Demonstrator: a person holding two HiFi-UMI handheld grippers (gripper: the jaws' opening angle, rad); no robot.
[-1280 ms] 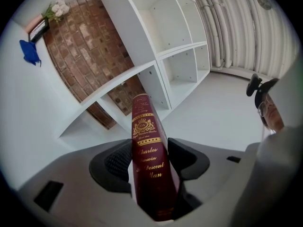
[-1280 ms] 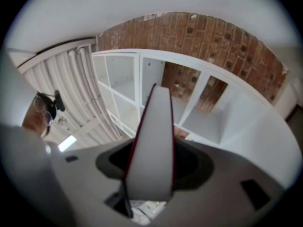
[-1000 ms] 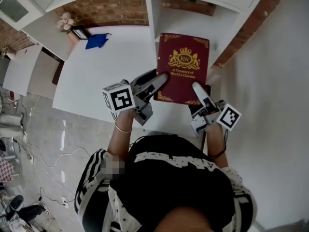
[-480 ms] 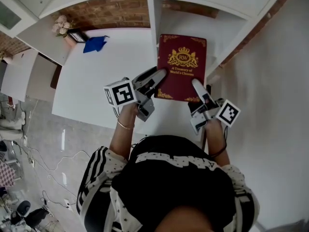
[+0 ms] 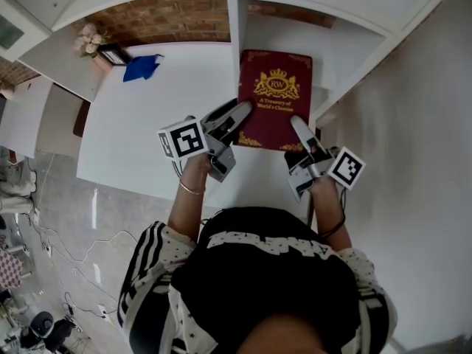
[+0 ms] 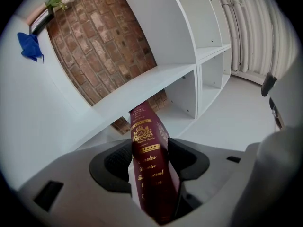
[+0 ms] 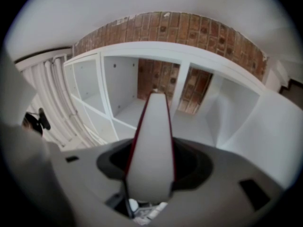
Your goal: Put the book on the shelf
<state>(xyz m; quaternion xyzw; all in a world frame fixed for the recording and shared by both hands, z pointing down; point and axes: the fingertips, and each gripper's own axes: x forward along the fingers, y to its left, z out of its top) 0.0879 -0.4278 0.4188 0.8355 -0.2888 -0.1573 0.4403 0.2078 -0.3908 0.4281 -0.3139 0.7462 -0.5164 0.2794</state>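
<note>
Now holding the book at the shelf mouth, both jaws engaged

I am holding the maroon book (image 5: 275, 98) flat between both tools, with its cover facing up toward the head view and its gold crest and title showing.

I am gripping the near left corner, on the spine side, with the left gripper (image 5: 240, 115). In the left gripper view its jaws are pressing on the two covers, with the gold-lettered spine standing between them.

I am gripping the near right corner with the right gripper (image 5: 301, 131). In the right gripper view its jaws are pressing on both covers, and the pale page edge is facing the camera.

The book's far edge is sitting at the mouth of a compartment of the white shelf (image 5: 346, 46), just right of an upright divider. I cannot tell whether its underside is touching the bench (image 5: 147, 131).

A blue cloth (image 5: 141, 67), a small frame (image 5: 114, 52) and some flowers (image 5: 87, 37) are lying well apart from the book, at the bench's far left corner.
</note>
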